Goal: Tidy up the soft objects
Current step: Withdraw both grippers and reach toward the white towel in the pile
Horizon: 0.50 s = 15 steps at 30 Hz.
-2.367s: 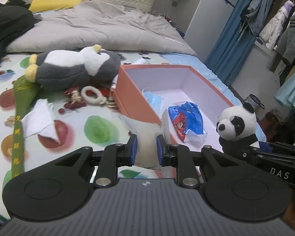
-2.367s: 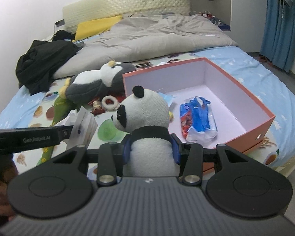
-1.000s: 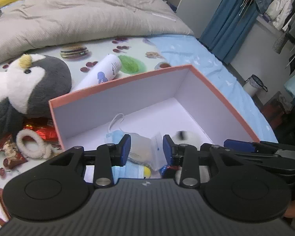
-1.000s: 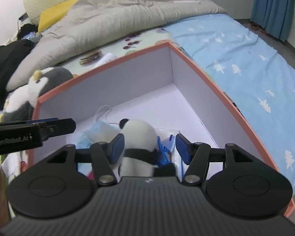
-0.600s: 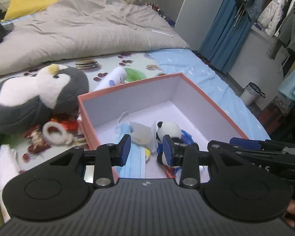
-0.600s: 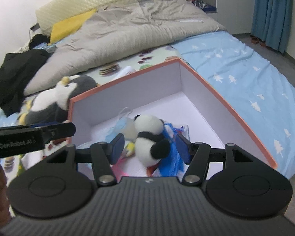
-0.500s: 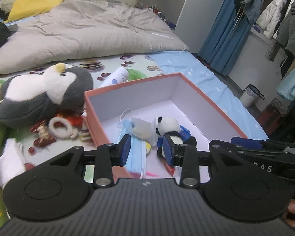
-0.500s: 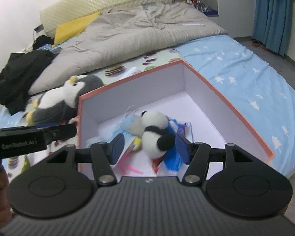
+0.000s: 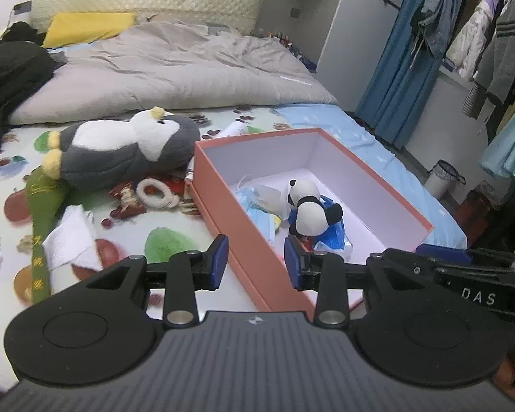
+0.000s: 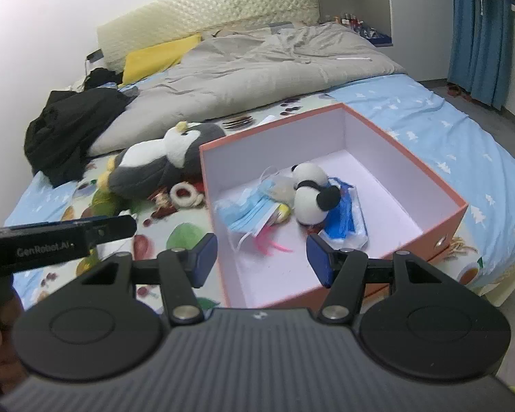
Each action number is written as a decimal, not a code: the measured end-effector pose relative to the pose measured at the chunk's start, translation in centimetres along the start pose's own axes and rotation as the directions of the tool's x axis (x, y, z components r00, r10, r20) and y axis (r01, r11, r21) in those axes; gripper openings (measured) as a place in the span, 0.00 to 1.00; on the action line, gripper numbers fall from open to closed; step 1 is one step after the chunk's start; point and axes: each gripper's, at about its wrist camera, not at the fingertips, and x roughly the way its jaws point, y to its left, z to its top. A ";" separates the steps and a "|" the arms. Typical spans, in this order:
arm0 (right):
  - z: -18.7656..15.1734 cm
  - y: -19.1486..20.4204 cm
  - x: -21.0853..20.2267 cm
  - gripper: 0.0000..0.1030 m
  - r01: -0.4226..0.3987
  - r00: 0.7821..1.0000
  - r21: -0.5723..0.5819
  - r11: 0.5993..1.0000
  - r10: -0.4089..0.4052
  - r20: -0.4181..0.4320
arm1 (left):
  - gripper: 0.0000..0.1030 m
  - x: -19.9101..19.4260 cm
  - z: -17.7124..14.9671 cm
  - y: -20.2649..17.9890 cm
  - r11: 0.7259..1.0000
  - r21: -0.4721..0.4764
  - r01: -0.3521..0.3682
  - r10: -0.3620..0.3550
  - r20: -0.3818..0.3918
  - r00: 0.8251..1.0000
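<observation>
1. Both tools are empty: the left gripper (image 9: 255,262) has its jaws parted with nothing between them, held above the near wall of the orange box (image 9: 223,206); the right gripper (image 10: 261,259) is spread wider still, also bare, in front of the box's near edge.

2. The panda plush (image 10: 310,194) lies on its side inside the box, resting on the blue packet (image 10: 343,221) and touching the face masks (image 10: 249,213); the penguin plush (image 9: 120,151) lies on the bedsheet (image 9: 175,240) just beside the box's left wall, with the white ring (image 9: 154,192) and the white cloth (image 9: 70,238) near it, all outside the box.

3. What could go wrong, as a judgement: the penguin is bulky next to the jaw opening, so a pinch on loose fur may slip and drop it short of the box; a reach from either tool may knock the light box wall and shift it on the soft bed; the cloth lies flat and limp, so the fingers may grab the sheet along with it.

4. Against the earlier frames: the panda was clamped in the right tool and a pale soft item in the left; both now rest in the box, and both tools have pulled back and up, jaws released.
</observation>
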 end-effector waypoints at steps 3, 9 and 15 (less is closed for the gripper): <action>-1.1 0.8 -0.9 0.59 -0.013 1.000 -0.011 1.000 0.013 0.005 | 0.40 -1.9 -1.5 0.5 1.000 -0.010 -0.016 0.016 0.016 1.000; -3.0 2.4 -2.0 0.59 -0.056 0.998 -0.039 0.998 0.056 0.006 | 0.40 -4.7 -4.1 2.1 0.997 -0.047 -0.061 0.063 0.027 0.998; -4.7 4.5 -2.6 0.59 -0.097 0.995 -0.085 0.992 0.097 -0.001 | 0.40 -6.8 -6.3 3.7 0.989 -0.095 -0.110 0.114 0.042 0.993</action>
